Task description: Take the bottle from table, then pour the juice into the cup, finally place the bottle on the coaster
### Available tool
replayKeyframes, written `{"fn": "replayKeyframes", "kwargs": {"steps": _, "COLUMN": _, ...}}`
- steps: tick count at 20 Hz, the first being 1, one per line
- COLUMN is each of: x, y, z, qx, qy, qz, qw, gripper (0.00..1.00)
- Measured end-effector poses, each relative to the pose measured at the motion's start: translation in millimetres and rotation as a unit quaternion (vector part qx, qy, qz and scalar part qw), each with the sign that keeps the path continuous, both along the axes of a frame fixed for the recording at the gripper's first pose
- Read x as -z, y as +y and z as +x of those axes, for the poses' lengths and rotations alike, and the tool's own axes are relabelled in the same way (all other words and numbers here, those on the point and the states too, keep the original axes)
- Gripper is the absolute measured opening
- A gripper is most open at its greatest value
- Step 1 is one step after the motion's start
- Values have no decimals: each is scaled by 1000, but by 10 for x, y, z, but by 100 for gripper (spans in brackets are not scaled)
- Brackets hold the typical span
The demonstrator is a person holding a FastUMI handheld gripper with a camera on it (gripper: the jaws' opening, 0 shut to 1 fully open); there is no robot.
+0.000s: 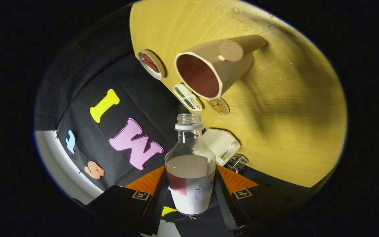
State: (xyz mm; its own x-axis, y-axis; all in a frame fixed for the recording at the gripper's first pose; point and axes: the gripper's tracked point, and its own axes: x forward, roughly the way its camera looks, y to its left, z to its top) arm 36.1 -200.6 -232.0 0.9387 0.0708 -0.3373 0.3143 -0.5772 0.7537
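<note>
Bottle (190,164), capless and holding pale juice to about mid-height, sits at lower centre of the frame, pinched between the two fingers of the gripper (191,194), which press on its labelled sides. The view is rolled far over, so the bottle appears tipped toward pouring, its open mouth aimed at the cup (209,70) in the upper centre, which stands on the wooden table (291,125). Just below the cup lies a round coaster (218,106), with a small divided dish (187,96) beside it and a round bowl (151,64) further to the upper left. My worry: the mouth looks short of the cup's rim, so more tilt now may spill juice onto the table.
</note>
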Motion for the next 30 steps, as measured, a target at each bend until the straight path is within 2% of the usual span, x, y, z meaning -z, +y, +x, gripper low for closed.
{"fn": "replayKeyframes", "kwargs": {"steps": 3, "x": -13, "y": -35, "z": -63, "qx": -18, "qy": -6, "qz": -76, "qw": 997, "gripper": 76}}
{"fn": "replayKeyframes", "kwargs": {"steps": 6, "x": -21, "y": -56, "z": -124, "qx": -48, "qy": -13, "qz": -170, "qw": 984, "gripper": 76}}
{"fn": "replayKeyframes", "kwargs": {"steps": 9, "x": -91, "y": -10, "z": -174, "qx": -83, "qy": -21, "qz": -270, "qw": 959, "gripper": 76}}
{"fn": "replayKeyframes", "kwargs": {"steps": 13, "x": -226, "y": 70, "z": -201, "qx": -121, "qy": -35, "qz": -360, "qw": 924, "gripper": 76}}
{"fn": "replayKeyframes", "kwargs": {"steps": 15, "x": -285, "y": 30, "z": -228, "qx": -130, "qy": -39, "qz": -426, "qw": 894, "gripper": 76}}
{"fn": "replayKeyframes", "kwargs": {"steps": 19, "x": -369, "y": -115, "z": -355, "qx": -137, "qy": -30, "qz": -559, "qw": 817, "gripper": 76}}
{"fn": "replayKeyframes", "kwargs": {"steps": 21, "x": -469, "y": -224, "z": -411, "qx": -142, "qy": -25, "qz": -628, "qw": 765, "gripper": 76}}
{"fn": "replayKeyframes", "kwargs": {"steps": 23, "x": -636, "y": -327, "z": -458, "qx": -152, "qy": -29, "qz": -694, "qw": 704, "gripper": 76}}
{"fn": "replayKeyframes", "kwargs": {"steps": 28, "x": -1323, "y": -681, "z": -428, "qx": -145, "qy": -31, "qz": -837, "qw": 527, "gripper": 76}}
{"fn": "replayKeyframes", "kwargs": {"steps": 29, "x": -1470, "y": -715, "z": -425, "qx": -138, "qy": -38, "qz": -855, "qw": 499, "gripper": 75}}
{"fn": "replayKeyframes", "kwargs": {"steps": 30, "x": -1611, "y": -756, "z": -414, "qx": -131, "qy": -42, "qz": -868, "qw": 477, "gripper": 75}}
